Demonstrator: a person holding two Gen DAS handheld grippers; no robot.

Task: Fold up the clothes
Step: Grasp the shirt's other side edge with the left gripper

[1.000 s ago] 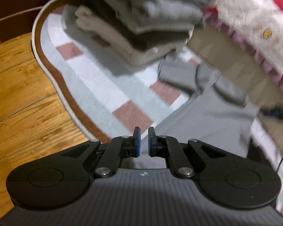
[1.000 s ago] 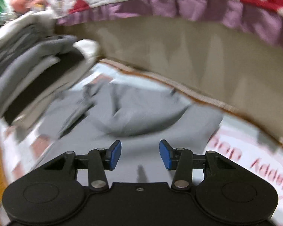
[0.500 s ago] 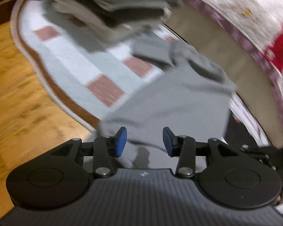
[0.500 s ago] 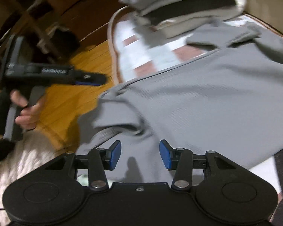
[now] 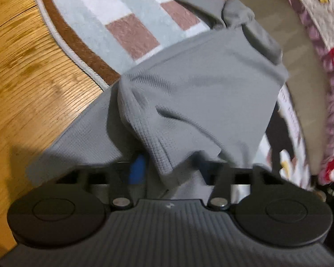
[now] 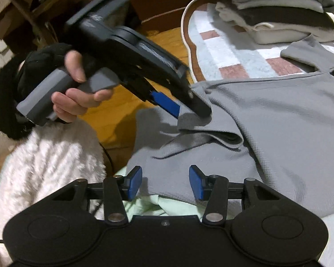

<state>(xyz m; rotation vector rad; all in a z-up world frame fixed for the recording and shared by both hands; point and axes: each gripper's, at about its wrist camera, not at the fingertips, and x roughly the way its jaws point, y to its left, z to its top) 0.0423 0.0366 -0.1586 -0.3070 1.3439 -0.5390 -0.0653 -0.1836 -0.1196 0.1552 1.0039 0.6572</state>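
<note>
Two grippers at work over one grey garment. Nearest in the right wrist view, right gripper spread wide with nothing between its blue pads, poised just above the garment's near hem, a pale green cloth showing beneath. Just beyond, left gripper held by a hand in a black fuzzy cuff, tips pressed into a raised fold at the garment's edge. In the left wrist view, left gripper with jaws parted and a hanging flap of the grey garment draped between and over them; whether actually pinching the cloth, impossible to tell. Spread flat further out across a checked rug, one corner spilling onto the wooden floor. Farthest back, a stack of folded clothes on the rug, close beside a sleeve.
</note>
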